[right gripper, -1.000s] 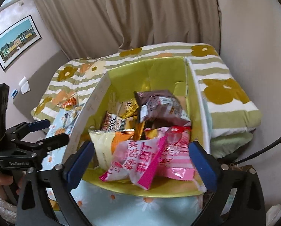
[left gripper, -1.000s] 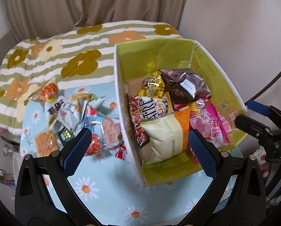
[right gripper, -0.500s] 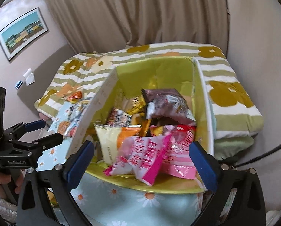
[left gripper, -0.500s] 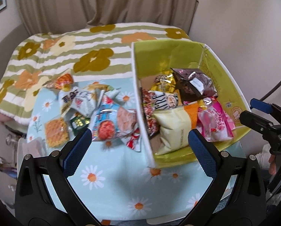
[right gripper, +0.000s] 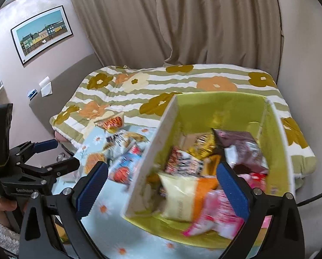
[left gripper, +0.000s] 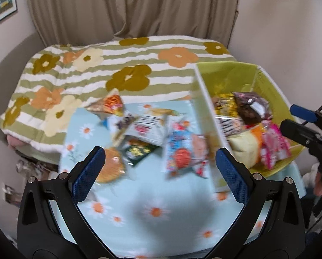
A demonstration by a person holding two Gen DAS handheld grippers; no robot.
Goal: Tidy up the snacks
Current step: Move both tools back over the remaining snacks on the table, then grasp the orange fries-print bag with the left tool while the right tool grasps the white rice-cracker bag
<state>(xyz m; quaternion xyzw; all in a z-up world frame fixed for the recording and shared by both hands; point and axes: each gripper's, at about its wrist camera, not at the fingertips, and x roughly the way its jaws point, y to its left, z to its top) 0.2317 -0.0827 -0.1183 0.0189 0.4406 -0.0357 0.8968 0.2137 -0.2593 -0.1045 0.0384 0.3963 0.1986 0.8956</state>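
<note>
Holding several snack packets, the green box (right gripper: 275,129) sits on the bench (left gripper: 139,226), with a pale yellow bag (right gripper: 179,196) and a pink packet (right gripper: 217,213) nearest. Loose snacks (left gripper: 148,138) lie just left of it. Left hand-held gripper (left gripper: 159,177) and right hand-held gripper (right gripper: 161,188) hover spread, empty.

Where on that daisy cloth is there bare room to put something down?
The near strip of daisy cloth, between the loose snack pile and the near table edge, lies bare. The green box is crowded with packets.
</note>
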